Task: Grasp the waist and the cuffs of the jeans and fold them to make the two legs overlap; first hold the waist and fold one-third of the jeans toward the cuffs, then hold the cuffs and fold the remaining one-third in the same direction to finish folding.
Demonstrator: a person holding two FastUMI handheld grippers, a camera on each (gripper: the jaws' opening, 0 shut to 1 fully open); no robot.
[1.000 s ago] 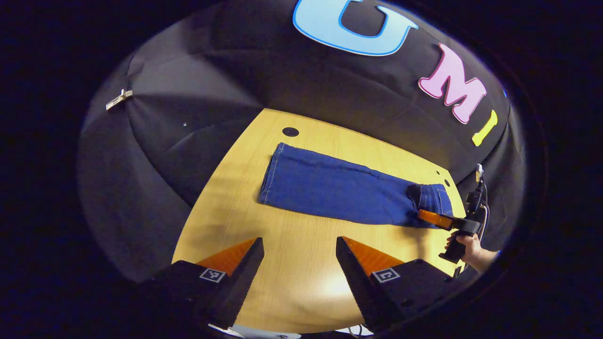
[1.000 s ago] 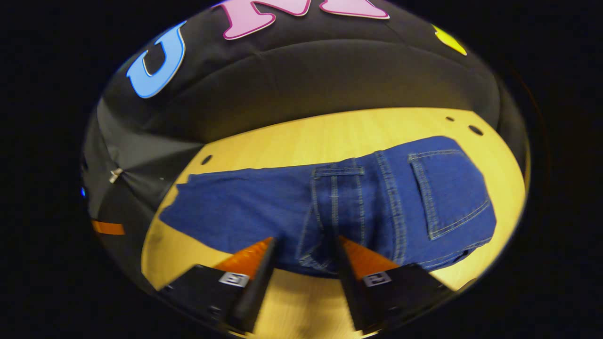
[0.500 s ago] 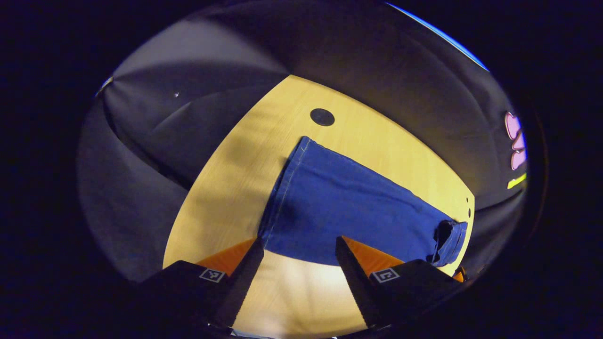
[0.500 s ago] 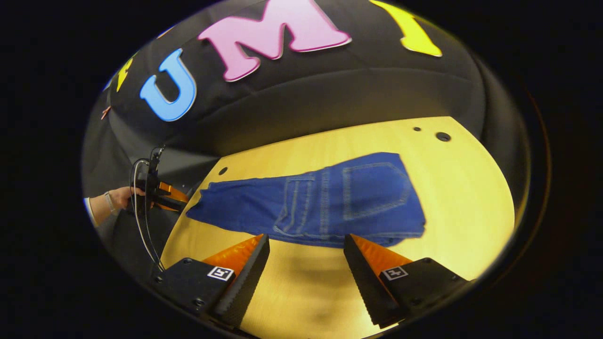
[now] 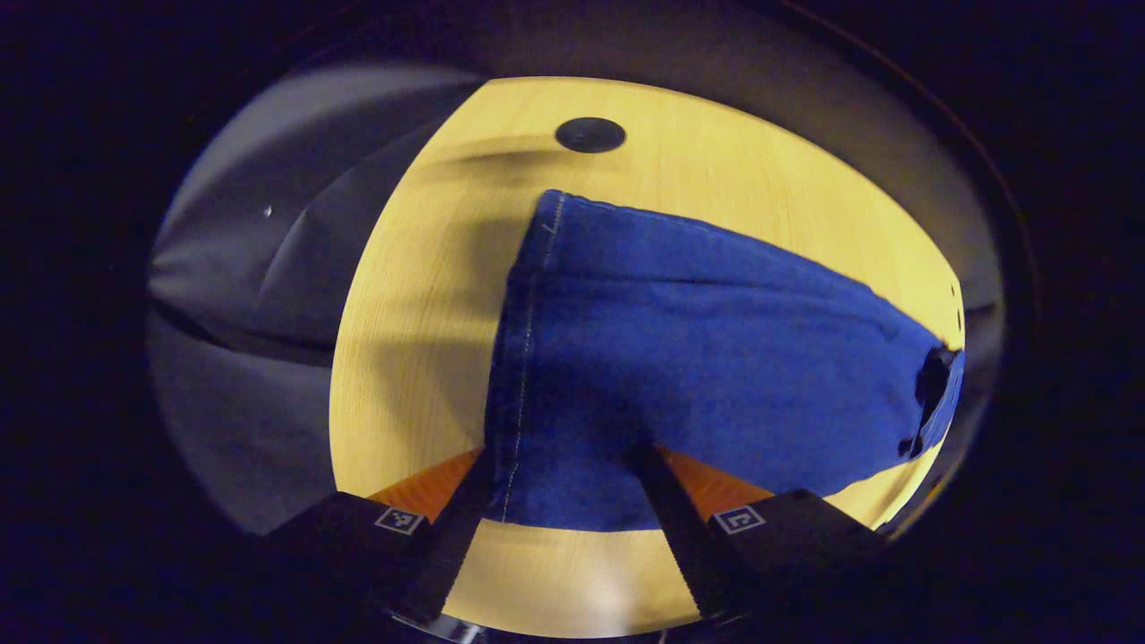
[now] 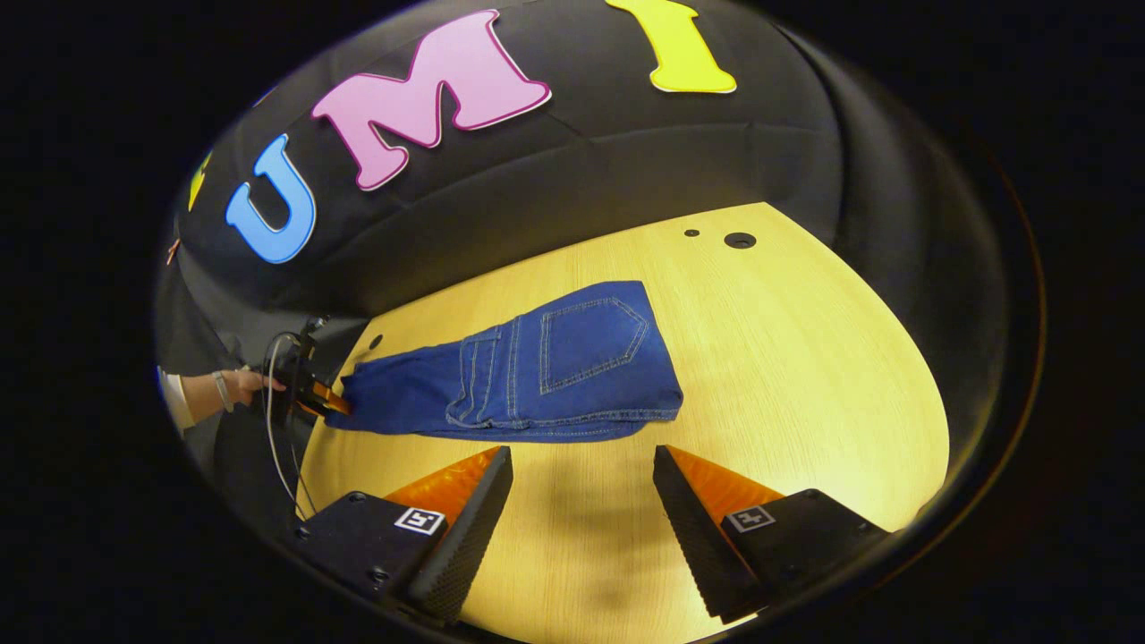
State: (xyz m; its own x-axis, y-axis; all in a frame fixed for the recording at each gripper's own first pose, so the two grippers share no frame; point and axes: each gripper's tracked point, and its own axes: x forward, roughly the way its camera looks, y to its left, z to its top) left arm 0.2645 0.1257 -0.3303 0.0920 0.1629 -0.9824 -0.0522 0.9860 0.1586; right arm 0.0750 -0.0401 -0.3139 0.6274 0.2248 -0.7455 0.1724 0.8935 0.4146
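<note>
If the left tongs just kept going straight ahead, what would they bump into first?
Most likely the cuff end of the jeans. The left tongs stand open with the denim's near edge already between their fingers, lying on the wooden table. How high they sit above it is unclear.

Left gripper (image 5: 559,501) is down low with its jaws spread wide, one finger on each side of the cuff end of the jeans (image 5: 707,358), not pinching yet. Right gripper (image 6: 581,501) hangs over the surface (image 6: 805,358) with jaws wide apart too, gripping nothing. Far left in the right gripper view, a hand (image 6: 240,386) holds the left gripper's handle.
</note>
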